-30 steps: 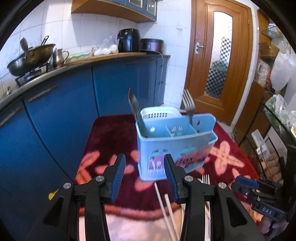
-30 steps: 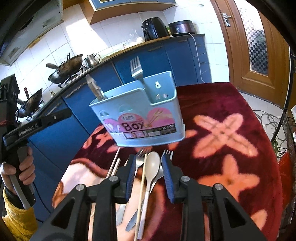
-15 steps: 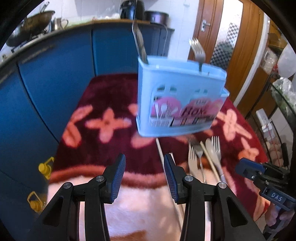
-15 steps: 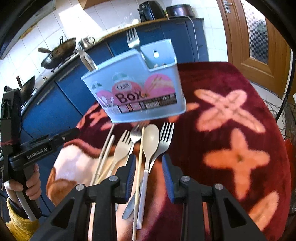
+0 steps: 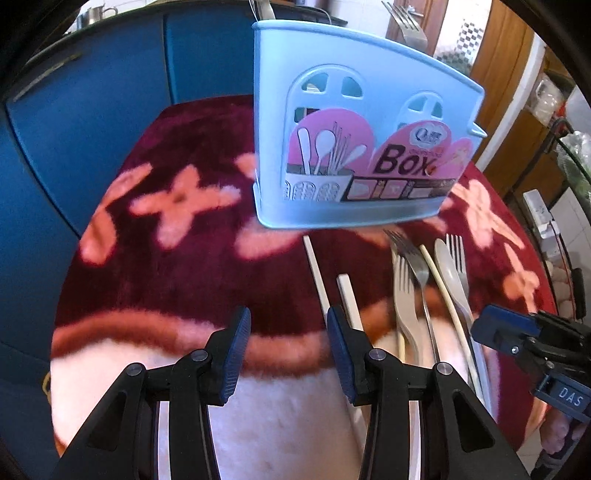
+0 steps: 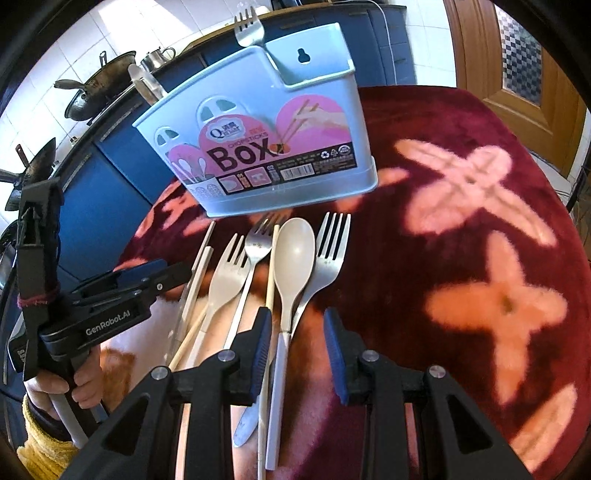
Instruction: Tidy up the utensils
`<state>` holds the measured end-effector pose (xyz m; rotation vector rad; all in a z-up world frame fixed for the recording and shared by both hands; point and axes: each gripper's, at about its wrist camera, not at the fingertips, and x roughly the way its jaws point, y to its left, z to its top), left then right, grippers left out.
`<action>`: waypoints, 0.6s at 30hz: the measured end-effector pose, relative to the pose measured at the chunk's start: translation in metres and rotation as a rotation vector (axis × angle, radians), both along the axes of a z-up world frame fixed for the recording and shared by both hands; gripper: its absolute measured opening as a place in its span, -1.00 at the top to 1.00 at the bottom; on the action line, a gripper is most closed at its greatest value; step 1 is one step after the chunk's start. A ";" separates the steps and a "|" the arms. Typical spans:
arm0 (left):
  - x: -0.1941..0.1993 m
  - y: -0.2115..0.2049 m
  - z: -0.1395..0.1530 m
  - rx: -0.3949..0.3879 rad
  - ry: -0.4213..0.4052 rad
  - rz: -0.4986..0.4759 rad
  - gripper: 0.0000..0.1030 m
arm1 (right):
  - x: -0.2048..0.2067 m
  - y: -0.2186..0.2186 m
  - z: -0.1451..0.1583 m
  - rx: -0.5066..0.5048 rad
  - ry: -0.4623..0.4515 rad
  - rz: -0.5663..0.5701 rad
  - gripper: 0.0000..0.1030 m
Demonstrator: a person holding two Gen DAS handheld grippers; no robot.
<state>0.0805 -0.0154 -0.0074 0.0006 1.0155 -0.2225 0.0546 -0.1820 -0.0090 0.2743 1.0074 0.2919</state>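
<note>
Box walls hide the upright fork's (image 6: 250,28) handle.

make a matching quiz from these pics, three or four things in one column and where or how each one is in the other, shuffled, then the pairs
Things:
1. box
2. spoon
3. steel fork
4. left gripper

States:
A. jaws apart, nothing between them
B. lying flat on the red cloth
C. standing in the box, tines up
D. upright behind the loose cutlery

Pairs: 1-D, 2-B, 3-C, 4-A
</note>
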 end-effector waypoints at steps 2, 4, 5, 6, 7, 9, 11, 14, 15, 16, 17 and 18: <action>0.006 0.001 0.000 0.000 0.003 0.014 0.14 | 0.003 -0.003 0.001 -0.002 0.004 -0.007 0.37; 0.012 0.002 0.000 -0.012 0.012 0.027 0.14 | 0.008 -0.007 0.003 -0.006 0.005 -0.023 0.37; 0.015 0.002 -0.001 -0.017 0.016 0.030 0.14 | 0.010 -0.009 0.004 -0.008 0.005 -0.031 0.37; 0.019 0.002 -0.001 -0.021 0.019 0.032 0.14 | 0.013 -0.012 0.005 -0.009 0.005 -0.041 0.37; 0.023 0.002 -0.001 -0.022 0.022 0.032 0.14 | 0.015 -0.014 0.005 -0.012 0.004 -0.048 0.37; 0.029 0.002 -0.001 -0.027 0.028 0.032 0.14 | 0.023 -0.019 0.004 -0.025 0.008 -0.066 0.37; 0.036 0.002 -0.002 -0.039 0.042 0.034 0.14 | 0.029 -0.021 0.003 -0.028 0.013 -0.069 0.38; 0.041 0.002 -0.003 -0.060 0.054 0.027 0.22 | 0.041 -0.024 0.000 -0.007 0.019 -0.060 0.44; 0.042 0.002 -0.003 -0.073 0.060 0.020 0.32 | 0.045 -0.025 -0.001 0.000 0.021 -0.058 0.45; 0.044 0.002 -0.004 -0.086 0.064 0.016 0.36 | 0.050 -0.027 -0.003 0.008 0.024 -0.058 0.45; 0.045 0.001 -0.005 -0.090 0.068 0.014 0.42 | 0.053 -0.027 -0.005 0.015 0.027 -0.059 0.46; 0.045 -0.001 -0.005 -0.091 0.067 0.011 0.49 | 0.057 -0.028 -0.007 0.031 0.033 -0.061 0.46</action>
